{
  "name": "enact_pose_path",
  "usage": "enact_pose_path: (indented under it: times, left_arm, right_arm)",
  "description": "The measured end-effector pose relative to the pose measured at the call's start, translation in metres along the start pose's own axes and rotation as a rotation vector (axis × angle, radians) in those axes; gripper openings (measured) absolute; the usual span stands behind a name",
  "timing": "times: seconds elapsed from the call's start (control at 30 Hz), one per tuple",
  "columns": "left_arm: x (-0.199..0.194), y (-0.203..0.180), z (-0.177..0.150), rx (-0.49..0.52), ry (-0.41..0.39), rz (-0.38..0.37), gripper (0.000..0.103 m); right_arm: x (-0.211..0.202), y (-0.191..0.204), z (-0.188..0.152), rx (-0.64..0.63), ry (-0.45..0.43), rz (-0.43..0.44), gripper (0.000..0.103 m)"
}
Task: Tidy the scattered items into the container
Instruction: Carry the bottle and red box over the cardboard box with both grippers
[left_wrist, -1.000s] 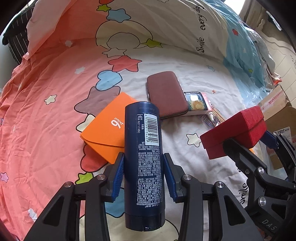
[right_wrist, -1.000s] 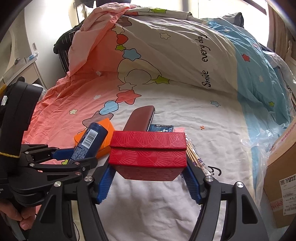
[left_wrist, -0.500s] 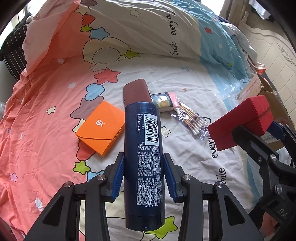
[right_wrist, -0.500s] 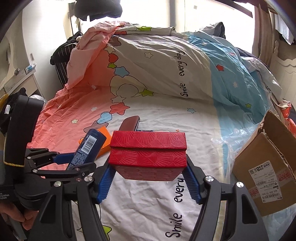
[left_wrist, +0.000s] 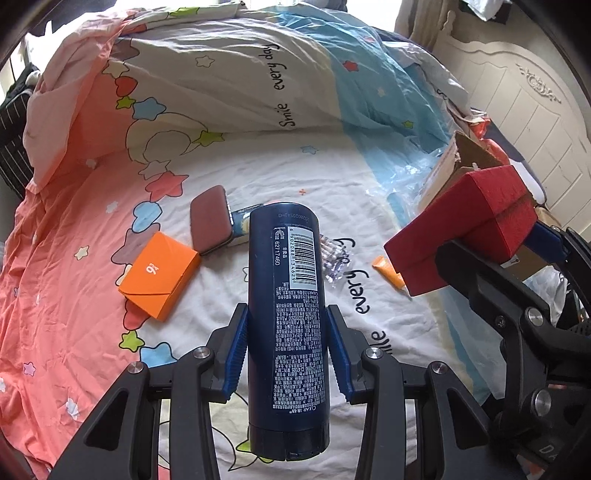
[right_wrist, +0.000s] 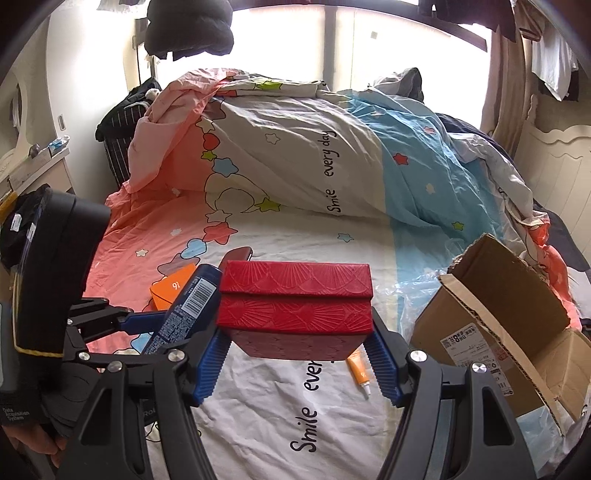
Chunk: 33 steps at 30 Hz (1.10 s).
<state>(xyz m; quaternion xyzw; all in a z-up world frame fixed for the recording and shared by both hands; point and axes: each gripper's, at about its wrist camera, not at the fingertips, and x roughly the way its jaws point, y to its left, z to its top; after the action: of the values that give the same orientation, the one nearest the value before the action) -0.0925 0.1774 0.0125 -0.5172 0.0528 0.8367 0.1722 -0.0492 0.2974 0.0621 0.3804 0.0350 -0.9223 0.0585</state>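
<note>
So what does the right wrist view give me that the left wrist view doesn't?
Only the right wrist view shows the cardboard box with its open mouth and the window behind the bed. Only the left wrist view shows the cotton swab packet and the brown case in full. Both show the red box in the right gripper, the blue bottle in the left gripper, the orange box and the orange tube.

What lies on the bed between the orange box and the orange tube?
In the left wrist view, the brown case, a small packet and bagged swabs lie between the orange box and orange tube.
</note>
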Motion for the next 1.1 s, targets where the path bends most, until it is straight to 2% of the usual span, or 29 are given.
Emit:
enact_pose_path:
  times: [0.47, 0.73, 1.1]
  left_arm:
    - [-0.007, -0.062, 0.033, 0.095, -0.027, -0.052, 0.041]
    - [-0.007, -0.088, 0.036, 0.155, -0.026, -0.071, 0.042]
    - [-0.009, -0.130, 0.045, 0.243, -0.043, -0.124, 0.042]
  right_arm:
    - [-0.031, -0.047, 0.006, 0.037, -0.044, -0.079, 0.066]
    - [-0.042, -0.063, 0.000, 0.039, -0.044, -0.130, 0.066]
    - [-0.058, -0.102, -0.010, 0.121, -0.049, -0.181, 0.066]
